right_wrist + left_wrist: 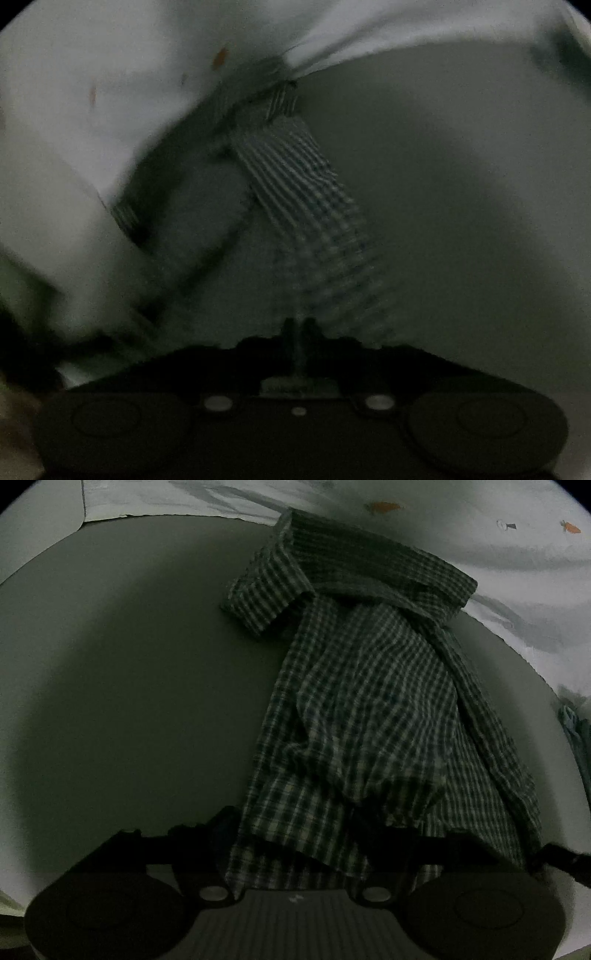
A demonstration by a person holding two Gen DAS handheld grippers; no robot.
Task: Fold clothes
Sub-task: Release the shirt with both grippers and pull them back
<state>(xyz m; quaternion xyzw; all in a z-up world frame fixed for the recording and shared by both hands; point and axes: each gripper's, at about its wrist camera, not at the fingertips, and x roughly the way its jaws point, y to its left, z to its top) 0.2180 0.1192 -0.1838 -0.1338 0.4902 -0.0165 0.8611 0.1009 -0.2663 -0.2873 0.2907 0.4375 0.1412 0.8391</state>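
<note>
Shirt (362,709) lies crumpled on the grey table (129,683), long axis running near to far; our left gripper (306,834) straddles its near hem, jaws released. Our right gripper (299,328), clenched, pinches a shirt strip stretching away, so we judge it nearer.

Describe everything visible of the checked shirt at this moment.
The checked shirt is thin woven cloth in a dark and pale plaid, crumpled and partly folded over itself on a plain grey surface. A cuff or collar end lies at its far left. Its near hem lies between the left gripper's spread fingers. In the blurred right view, the right gripper looks shut on a strip of it.
</note>
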